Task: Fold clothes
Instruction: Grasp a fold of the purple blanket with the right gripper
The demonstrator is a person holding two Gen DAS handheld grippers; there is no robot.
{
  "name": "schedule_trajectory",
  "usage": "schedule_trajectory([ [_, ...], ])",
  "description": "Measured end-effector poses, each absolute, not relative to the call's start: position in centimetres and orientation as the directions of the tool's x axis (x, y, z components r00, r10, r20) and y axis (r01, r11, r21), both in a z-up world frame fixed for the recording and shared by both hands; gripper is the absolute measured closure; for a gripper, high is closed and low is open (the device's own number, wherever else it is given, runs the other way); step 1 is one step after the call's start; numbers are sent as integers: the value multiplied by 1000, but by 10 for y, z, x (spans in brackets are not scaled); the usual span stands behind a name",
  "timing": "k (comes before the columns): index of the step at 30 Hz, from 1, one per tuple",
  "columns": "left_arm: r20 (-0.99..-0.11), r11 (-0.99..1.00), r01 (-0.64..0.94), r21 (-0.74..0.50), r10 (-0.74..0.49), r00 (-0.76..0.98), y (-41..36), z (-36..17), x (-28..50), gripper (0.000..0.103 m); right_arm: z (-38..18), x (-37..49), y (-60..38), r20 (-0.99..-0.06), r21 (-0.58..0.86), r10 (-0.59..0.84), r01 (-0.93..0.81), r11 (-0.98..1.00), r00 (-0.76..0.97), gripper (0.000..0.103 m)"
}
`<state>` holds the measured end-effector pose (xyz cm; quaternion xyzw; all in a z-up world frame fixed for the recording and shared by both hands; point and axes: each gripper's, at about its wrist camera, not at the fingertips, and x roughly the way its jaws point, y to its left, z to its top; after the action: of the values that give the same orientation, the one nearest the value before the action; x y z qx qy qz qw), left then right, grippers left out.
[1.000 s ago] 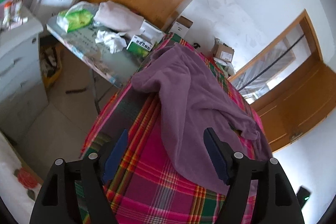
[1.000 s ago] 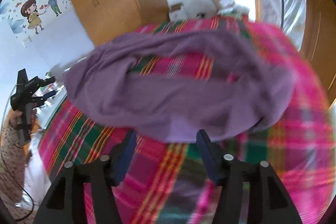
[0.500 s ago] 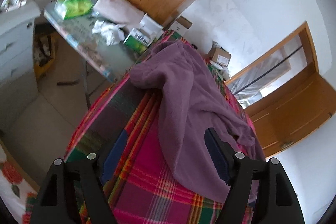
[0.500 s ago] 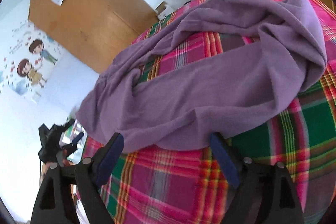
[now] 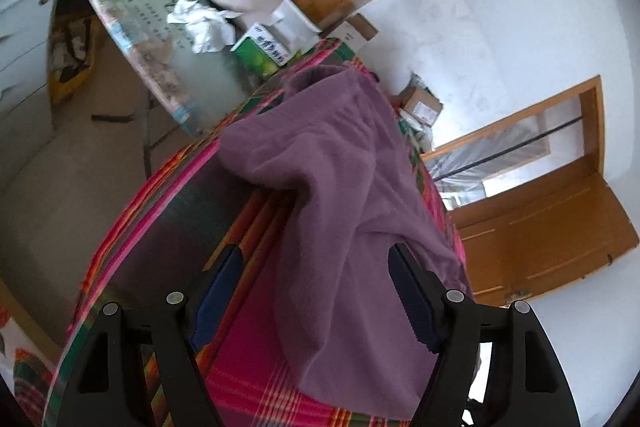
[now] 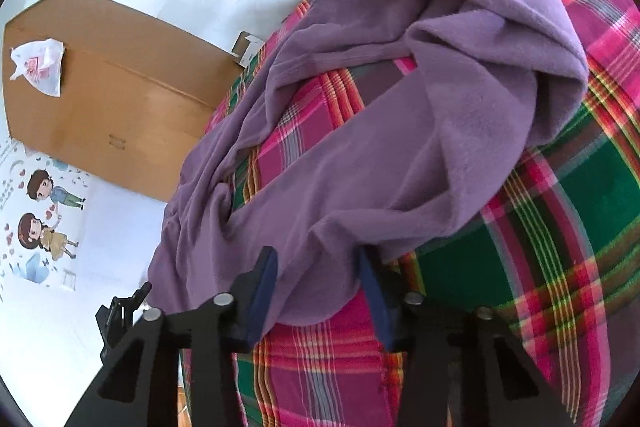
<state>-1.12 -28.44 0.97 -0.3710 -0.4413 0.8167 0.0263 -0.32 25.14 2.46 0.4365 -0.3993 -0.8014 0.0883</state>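
A purple fleece garment (image 5: 344,163) lies crumpled on a pink, green and red plaid bedspread (image 5: 248,355). In the left wrist view my left gripper (image 5: 316,291) hovers open over the garment's near edge, one finger (image 5: 218,291) above bare plaid, the other (image 5: 412,295) at the cloth's right side. In the right wrist view the garment (image 6: 400,155) loops around a bare plaid patch. My right gripper (image 6: 318,297) straddles its near hem. The jaws are narrowed but still apart, with cloth between them. The left gripper (image 6: 120,311) shows as a dark shape at lower left.
A glass-topped side table (image 5: 200,67) beside the bed holds green packs, crumpled tissue and boxes. A wooden wardrobe (image 6: 108,107) stands behind, with cardboard boxes (image 5: 420,105) on the floor near the wall. A wooden door (image 5: 548,227) is at right and white drawers (image 5: 20,59) at left.
My right gripper has moved down onto the garment's near hem and its jaws have narrowed to about half their gap. My left gripper has come closer over the garment, still wide open.
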Motion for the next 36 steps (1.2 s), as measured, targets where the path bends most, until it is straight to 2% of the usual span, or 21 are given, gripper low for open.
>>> schedule_trajectory([
  [3, -620, -665, 280, -692, 350, -702, -280, 7, -18, 27, 26, -7, 247, -661, 673, -464, -192, -714, -590, 74],
  [8, -654, -784, 210, -585, 302, -694, -264, 10, -21, 27, 29, -8, 246, -676, 631, -449, -144, -763, -584, 74],
  [13, -649, -785, 201, -586, 307, -696, -266, 8, -24, 27, 36, -14, 231, -699, 536, -411, -48, -843, -585, 73],
  [17, -646, -776, 197, -600, 324, -692, -269, 7, -28, 26, 31, -16, 238, -667, 595, -439, -75, -800, -602, 66],
  [22, -656, -784, 201, -588, 316, -685, -267, 8, -29, 26, 28, -18, 235, -629, 617, -427, -83, -783, -650, 64],
  [24, -663, -790, 205, -578, 307, -683, -265, 8, -29, 27, 29, -19, 232, -612, 632, -432, -81, -771, -663, 51],
  [26, -673, -797, 215, -564, 293, -679, -264, 9, -30, 29, 31, -24, 229, -616, 643, -430, -105, -759, -660, 46],
  [27, -681, -799, 227, -556, 283, -675, -263, 8, -30, 32, 32, -26, 227, -627, 639, -425, -119, -760, -652, 46],
  [28, -688, -800, 234, -553, 279, -671, -264, 8, -30, 45, 33, -29, 226, -645, 622, -416, -125, -773, -641, 47],
  [29, -691, -796, 244, -554, 277, -667, -265, 6, -30, 57, 33, -31, 227, -664, 605, -401, -138, -784, -631, 52],
  [30, -693, -790, 254, -558, 275, -667, -266, 5, -30, 61, 33, -33, 227, -682, 588, -386, -152, -795, -621, 71],
  [31, -695, -787, 262, -559, 272, -666, -267, 4, -29, 66, 32, -33, 229, -701, 570, -369, -169, -804, -610, 85],
  [32, -695, -781, 267, -564, 274, -665, -268, 3, -28, 72, 28, -31, 235, -710, 569, -364, -186, -801, -603, 93],
  [33, -693, -774, 268, -574, 284, -663, -269, 1, -27, 74, 25, -30, 241, -694, 598, -391, -181, -781, -605, 93],
  [35, -688, -762, 265, -591, 303, -660, -267, -1, -26, 88, 23, -28, 244, -683, 612, -408, -170, -772, -606, 94],
  [36, -687, -760, 264, -594, 308, -658, -266, -2, -26, 89, 24, -24, 243, -682, 606, -405, -161, -779, -609, 94],
])
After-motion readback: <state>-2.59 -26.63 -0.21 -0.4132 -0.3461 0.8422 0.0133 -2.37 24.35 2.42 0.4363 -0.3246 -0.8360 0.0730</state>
